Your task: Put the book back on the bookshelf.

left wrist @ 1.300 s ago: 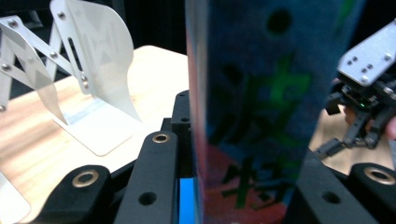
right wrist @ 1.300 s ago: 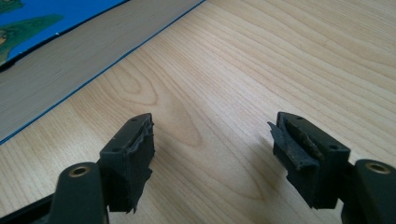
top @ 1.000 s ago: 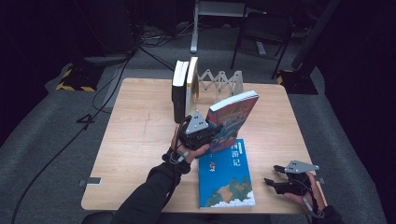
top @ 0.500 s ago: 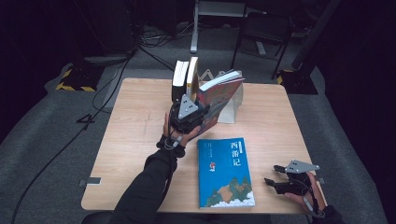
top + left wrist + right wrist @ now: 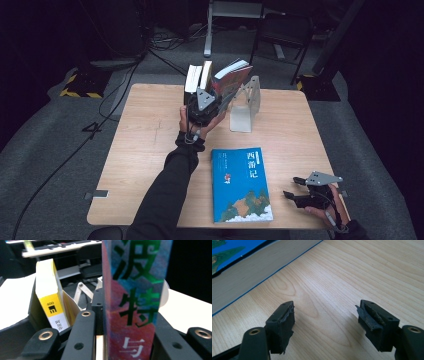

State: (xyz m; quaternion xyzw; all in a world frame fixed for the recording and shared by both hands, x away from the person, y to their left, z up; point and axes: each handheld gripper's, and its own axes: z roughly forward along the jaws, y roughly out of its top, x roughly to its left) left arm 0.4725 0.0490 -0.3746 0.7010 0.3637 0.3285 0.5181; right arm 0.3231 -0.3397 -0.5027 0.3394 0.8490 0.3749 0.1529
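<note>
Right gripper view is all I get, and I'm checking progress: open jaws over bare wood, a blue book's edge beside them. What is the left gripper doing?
Observer: The left gripper is shut on a red-and-blue book, held on end near the table's far edge.
Operator: Anything standing beside it?
Observer: Two standing books are just left of it in the high view.
Operator: And on the other side?
Observer: A pale bookend stands to its right.

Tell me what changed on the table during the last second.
The left hand-held gripper carried the red book away from the blue book, toward the upright books at the rack, standing it up. The blue book and right hand-held gripper stayed put.
</note>
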